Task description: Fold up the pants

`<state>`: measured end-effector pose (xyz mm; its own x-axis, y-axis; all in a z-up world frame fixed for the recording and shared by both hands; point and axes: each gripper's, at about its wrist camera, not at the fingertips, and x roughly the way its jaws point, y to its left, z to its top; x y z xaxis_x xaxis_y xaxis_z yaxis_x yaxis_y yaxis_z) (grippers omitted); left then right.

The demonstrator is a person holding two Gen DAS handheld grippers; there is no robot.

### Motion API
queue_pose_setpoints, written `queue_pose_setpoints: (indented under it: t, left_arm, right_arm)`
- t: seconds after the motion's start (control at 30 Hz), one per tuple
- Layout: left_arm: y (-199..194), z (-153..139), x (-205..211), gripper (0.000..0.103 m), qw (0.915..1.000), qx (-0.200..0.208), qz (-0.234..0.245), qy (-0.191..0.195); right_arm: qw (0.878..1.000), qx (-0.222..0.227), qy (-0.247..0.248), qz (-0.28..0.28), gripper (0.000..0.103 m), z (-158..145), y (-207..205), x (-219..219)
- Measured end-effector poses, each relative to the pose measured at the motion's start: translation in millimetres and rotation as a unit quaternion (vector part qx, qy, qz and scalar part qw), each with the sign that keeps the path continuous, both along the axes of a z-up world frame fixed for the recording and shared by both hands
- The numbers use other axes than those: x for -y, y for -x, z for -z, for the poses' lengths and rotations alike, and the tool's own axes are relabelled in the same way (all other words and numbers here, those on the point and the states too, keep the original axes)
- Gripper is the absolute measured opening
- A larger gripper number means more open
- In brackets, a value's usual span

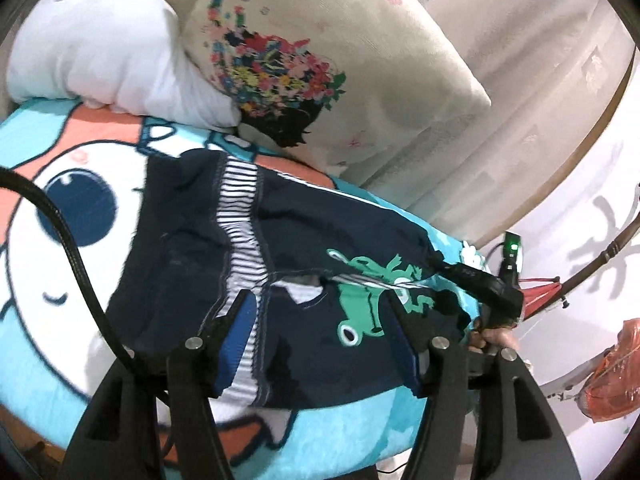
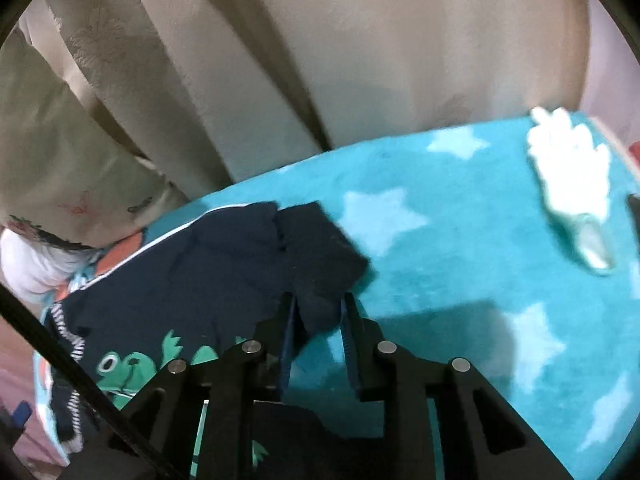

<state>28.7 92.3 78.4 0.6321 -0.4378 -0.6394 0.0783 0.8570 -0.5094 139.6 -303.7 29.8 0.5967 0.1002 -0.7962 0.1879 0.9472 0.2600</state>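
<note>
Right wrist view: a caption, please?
Right gripper straddling a leg end of navy frog-print pants on a turquoise star blanket.

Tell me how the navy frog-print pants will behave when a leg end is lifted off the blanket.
The pants look like thin, soft knit lying in wrinkles, so they will probably drape limply rather than hold shape. Being small, they are likely light. The fleecy blanket may cling a little, so the rest could drag behind the right gripper.
</note>
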Motion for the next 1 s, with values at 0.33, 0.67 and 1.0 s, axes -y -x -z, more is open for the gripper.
queue_pose_setpoints:
  t: [0.33, 0.67, 1.0]
  left_arm:
    - [8.1, 0.7, 24.3, 0.067, 0.9993, -0.001, 0.018, -0.032]
    - [7.2, 23.5, 42.2, 0.069, 0.9965, -0.015, 0.027, -0.077]
    - [-49.7, -13.5, 42.1, 0.069, 0.982, 0.028, 0.062, -0.176]
  right_arm:
    - [0.999, 0.017, -0.045, 0.025, 0.036, -18.8, 63.8, 42.6]
    - [0.996, 0.026, -0.083, 0.003, 0.061, -6.1, 103.1, 45.5]
    - [0.988, 0.078, 0.019, -0.131, 0.069, -45.6, 61.8, -0.3]
